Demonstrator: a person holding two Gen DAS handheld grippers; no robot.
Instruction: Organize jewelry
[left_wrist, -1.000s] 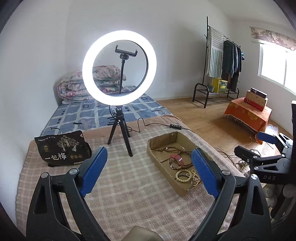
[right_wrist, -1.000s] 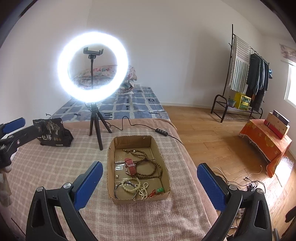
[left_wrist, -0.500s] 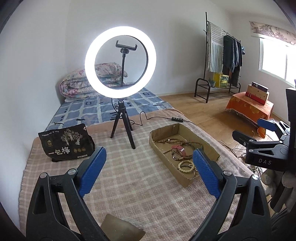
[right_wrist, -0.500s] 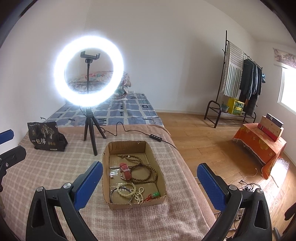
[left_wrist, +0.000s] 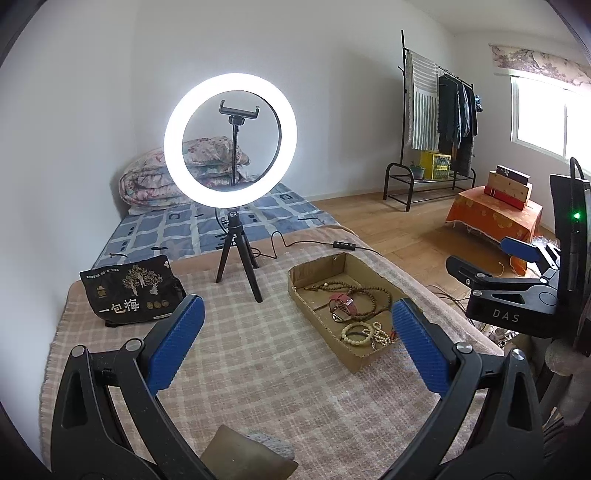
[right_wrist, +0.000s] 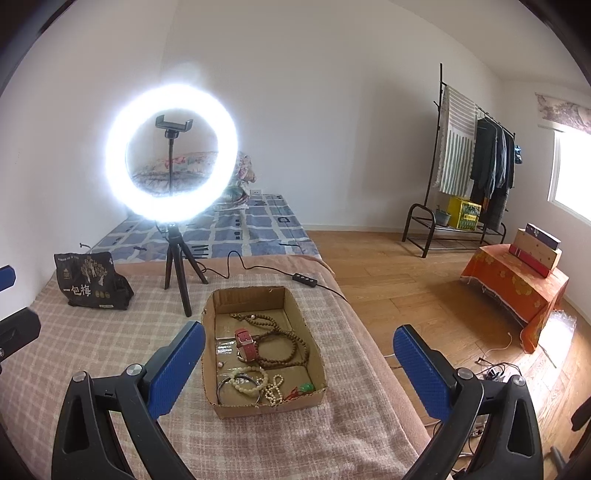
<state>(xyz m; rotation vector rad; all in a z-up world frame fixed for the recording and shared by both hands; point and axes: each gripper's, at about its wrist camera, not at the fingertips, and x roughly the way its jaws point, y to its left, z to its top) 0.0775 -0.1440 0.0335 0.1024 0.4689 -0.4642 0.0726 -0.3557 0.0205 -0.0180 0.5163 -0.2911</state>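
Both grippers pulled back/up vs earlier; left gripper (left_wrist: 295, 339) & right gripper (right_wrist: 299, 369) jaws released, empty. Jewelry sits in cardboard box (right_wrist: 221, 408). Risk: tangled bead necklace (right_wrist: 284, 343) drags the red watch (right_wrist: 246, 345) out w/ it.

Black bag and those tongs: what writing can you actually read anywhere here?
"一包梅": black bag, in large white characters.
"DAS": side of the right tongs, seen from the left camera.
Small print on the bag and the yellow crate: too small to read.

Pink plaid blanket (right_wrist: 110, 354), brown cardboard tray (right_wrist: 258, 299), red watch (right_wrist: 245, 345)
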